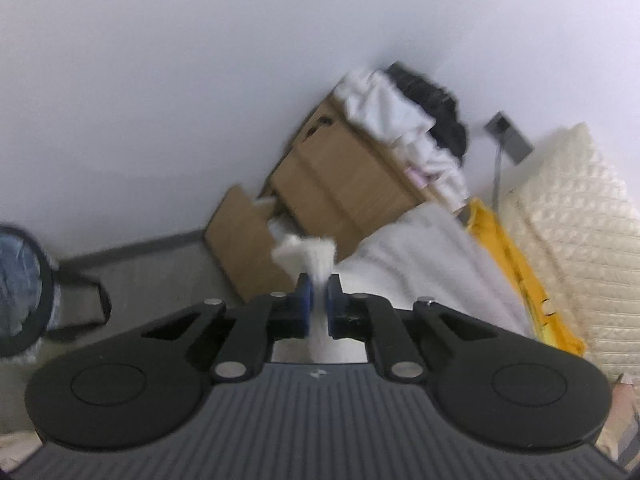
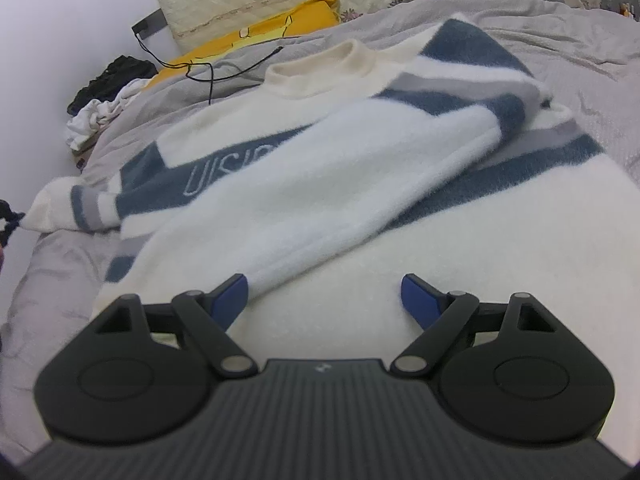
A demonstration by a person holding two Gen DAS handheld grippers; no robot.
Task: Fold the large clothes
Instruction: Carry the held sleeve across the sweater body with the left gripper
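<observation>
A white fluffy sweater [image 2: 320,168] with navy and grey stripes lies front-up on the grey bed sheet [image 2: 520,28], collar at the far side. One sleeve [image 2: 400,136] is folded diagonally across the chest, and its cuff end lies by my right gripper's left finger. My right gripper [image 2: 324,292] hovers open just over the sweater's lower body, with only flat fabric under it. In the left wrist view my left gripper [image 1: 319,300] is shut on a tuft of the sweater's white fabric [image 1: 316,256], which sticks up past the blue pads.
A cardboard box [image 1: 340,176] heaped with white and black clothes stands against the wall past the bed's edge. A yellow cloth [image 2: 256,36], a black cable [image 2: 208,72] and a cream quilted pillow [image 1: 580,220] lie at the bed's head. A bin [image 1: 20,280] stands on the floor.
</observation>
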